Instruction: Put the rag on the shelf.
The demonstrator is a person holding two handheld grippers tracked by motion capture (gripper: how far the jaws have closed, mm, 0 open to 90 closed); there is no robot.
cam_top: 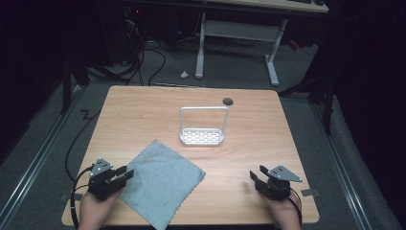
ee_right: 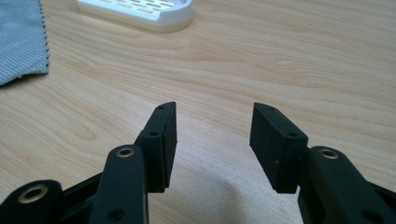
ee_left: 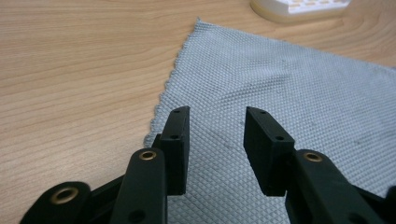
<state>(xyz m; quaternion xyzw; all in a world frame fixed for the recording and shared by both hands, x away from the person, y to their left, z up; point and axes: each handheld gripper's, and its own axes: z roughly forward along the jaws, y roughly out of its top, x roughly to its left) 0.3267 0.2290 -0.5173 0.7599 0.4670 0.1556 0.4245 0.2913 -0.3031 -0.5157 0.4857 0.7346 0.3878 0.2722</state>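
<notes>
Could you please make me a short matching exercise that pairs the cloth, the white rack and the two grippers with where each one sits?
Things:
1. grey cloth
2. white rack
3. left gripper
4. right gripper

Places:
A. over bare wood, near right corner
B. table centre, handle upright
C. lying flat, near left
D. jaws open over the cloth's edge

Pairs: 1-C, 2-B, 3-D, 4-A

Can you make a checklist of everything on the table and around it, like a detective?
Surface: wooden table, a dark round hole near its far edge.
Job's things: grey cloth lying flat; white rack with a tall loop handle.
Clutter: nothing seen.
Grippers: left gripper open at the cloth's edge; right gripper open over bare wood.
Cables: black cable trailing from the left gripper.
Surroundings: grey floor, white desk legs, tangled floor cables.
</notes>
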